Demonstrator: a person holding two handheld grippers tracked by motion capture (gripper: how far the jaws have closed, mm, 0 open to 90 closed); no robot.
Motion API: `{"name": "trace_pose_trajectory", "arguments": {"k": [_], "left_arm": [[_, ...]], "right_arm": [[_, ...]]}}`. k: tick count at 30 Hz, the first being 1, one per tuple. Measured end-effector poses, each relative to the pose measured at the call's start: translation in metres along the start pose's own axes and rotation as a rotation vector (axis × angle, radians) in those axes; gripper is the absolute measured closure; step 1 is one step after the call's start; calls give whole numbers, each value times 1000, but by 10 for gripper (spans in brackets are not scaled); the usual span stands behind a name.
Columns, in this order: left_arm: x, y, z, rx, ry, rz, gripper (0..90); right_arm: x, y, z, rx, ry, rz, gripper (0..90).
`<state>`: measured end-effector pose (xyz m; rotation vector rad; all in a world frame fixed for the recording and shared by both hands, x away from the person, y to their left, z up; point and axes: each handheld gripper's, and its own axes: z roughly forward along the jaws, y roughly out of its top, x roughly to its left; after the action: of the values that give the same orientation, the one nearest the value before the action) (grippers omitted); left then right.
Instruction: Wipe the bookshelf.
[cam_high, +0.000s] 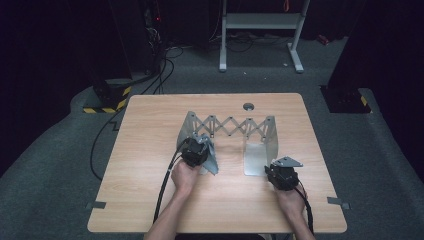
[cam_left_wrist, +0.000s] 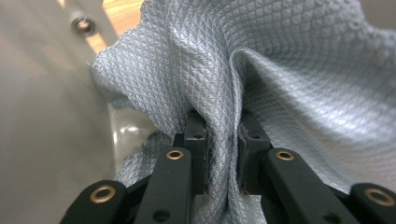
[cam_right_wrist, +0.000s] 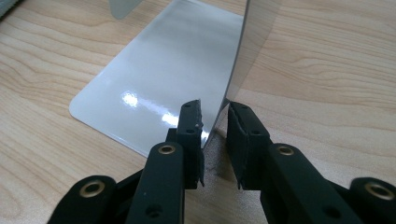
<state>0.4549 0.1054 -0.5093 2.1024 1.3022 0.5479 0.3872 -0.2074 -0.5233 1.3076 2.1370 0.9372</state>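
Observation:
A folding metal rack (cam_high: 230, 125) with scissor links stands mid-table, an upright end plate on each side. My left gripper (cam_high: 201, 145) is at the rack's left end, shut on a grey waffle-weave cloth (cam_high: 213, 163). A fold of the cloth (cam_left_wrist: 280, 70) is pinched between the jaws of the left gripper (cam_left_wrist: 223, 126), next to the left end plate (cam_left_wrist: 42, 116). My right gripper (cam_high: 271, 168) is at the right end plate (cam_high: 255, 157). The jaws of the right gripper (cam_right_wrist: 214, 109) stand on either side of the thin upright sheet (cam_right_wrist: 257, 28), closed on its edge, above the shiny foot (cam_right_wrist: 163, 70).
The wooden table (cam_high: 150, 175) has a round cable hole (cam_high: 248, 106) near its far edge. Grey tape tabs (cam_high: 95, 205) mark the front corners. Behind the table are a white desk frame (cam_high: 260, 22) and floor cables (cam_high: 160, 75).

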Motion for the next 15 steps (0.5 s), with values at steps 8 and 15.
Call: {"name": "trace_pose_trajectory", "arguments": {"k": [8,15], "left_arm": [[3,8,7,3,6,-13,774],[3,15,13,-1,2,-24,774]], "right_arm": [[0,0,0,0,0,0,756],[0,0,0,0,1,-1,756]]}}
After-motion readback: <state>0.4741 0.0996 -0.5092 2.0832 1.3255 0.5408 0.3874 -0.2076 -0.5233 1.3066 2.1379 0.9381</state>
